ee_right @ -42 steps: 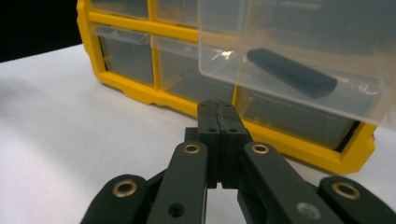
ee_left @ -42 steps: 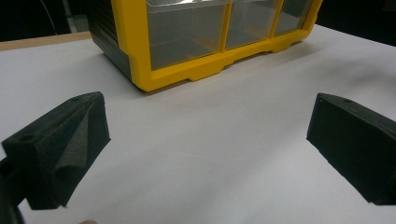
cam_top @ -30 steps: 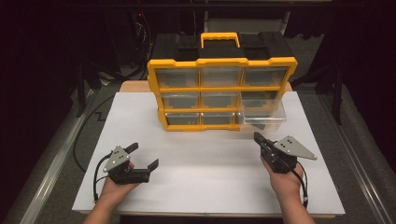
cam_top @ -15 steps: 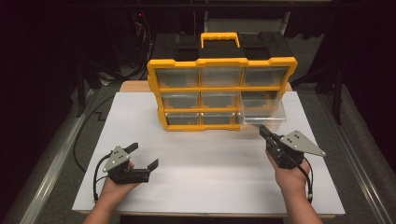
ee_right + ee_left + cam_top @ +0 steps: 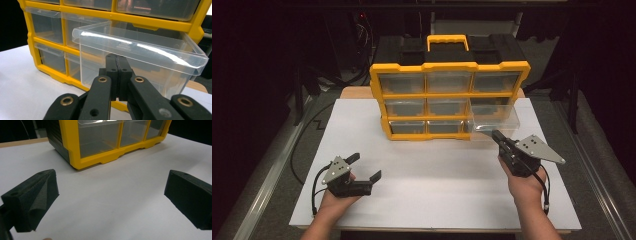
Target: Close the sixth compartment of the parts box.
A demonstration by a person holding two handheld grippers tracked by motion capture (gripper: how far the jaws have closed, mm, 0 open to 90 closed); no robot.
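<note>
Clear drawer [image 5: 494, 119] juts from yellow organizer [image 5: 449, 97], right gripper [image 5: 500, 137] fingers closed beneath its lip; left gripper [image 5: 364, 167] wide.

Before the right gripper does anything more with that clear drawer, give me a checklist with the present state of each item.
1. Right gripper shut, tips tucked under the drawer's front lip: ok.
2. Actual hold on the clear drawer: cannot tell, the jaws look closed on each other beneath the lip.
3. Drawer pulled out of the yellow organizer: ok, it sticks out from the right column, middle row.
4. Drawer contents: ok, it looks empty.
5. Left gripper open and apart from the organizer, over the white table: ok.
6. Other drawers pushed in: ok.
</note>
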